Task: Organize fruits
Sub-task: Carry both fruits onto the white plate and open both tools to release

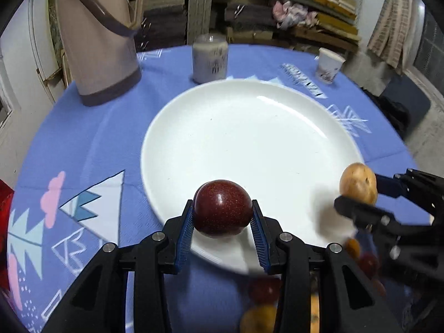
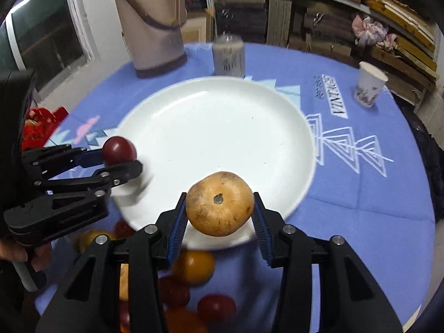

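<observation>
Both fruits are in transit to the plate (image 1: 249,105). The left gripper (image 1: 222,222) clamps a dark red fruit (image 1: 222,208) over the plate's near rim; the right gripper (image 2: 219,216) grips a tan fruit (image 2: 219,202) over the same rim, further right. More fruit lies on the cloth (image 2: 360,222) below — blurred, perhaps red and yellow ones. Next — carry each further over the plate, lower, then let go, kept apart so they don't knock.
</observation>
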Demonstrator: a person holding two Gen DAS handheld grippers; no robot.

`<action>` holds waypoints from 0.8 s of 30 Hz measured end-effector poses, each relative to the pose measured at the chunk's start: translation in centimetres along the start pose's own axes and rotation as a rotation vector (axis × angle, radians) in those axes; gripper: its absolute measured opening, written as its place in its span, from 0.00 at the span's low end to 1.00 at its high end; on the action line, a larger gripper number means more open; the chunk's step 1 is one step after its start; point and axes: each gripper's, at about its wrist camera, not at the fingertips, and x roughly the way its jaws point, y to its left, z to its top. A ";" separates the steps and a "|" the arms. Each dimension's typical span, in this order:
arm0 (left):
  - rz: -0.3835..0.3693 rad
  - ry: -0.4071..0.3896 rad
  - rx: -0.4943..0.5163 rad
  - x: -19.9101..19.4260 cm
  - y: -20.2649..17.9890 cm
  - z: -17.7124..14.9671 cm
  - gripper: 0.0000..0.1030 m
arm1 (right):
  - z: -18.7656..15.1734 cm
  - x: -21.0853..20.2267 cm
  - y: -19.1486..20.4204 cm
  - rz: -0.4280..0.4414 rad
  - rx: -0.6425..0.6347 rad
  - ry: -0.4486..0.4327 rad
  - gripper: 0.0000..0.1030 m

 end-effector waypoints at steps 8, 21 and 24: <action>0.006 -0.011 -0.014 -0.1 0.2 0.3 0.53 | 0.2 2.0 -0.9 0.034 0.054 0.035 0.52; 0.023 -0.154 0.057 -9.6 0.5 -6.5 0.85 | -7.7 -8.4 -1.1 -0.001 0.022 -0.152 0.89; -0.004 -0.156 0.018 -11.1 1.0 -9.0 0.87 | -10.9 -10.0 -0.5 0.022 -0.021 -0.163 0.89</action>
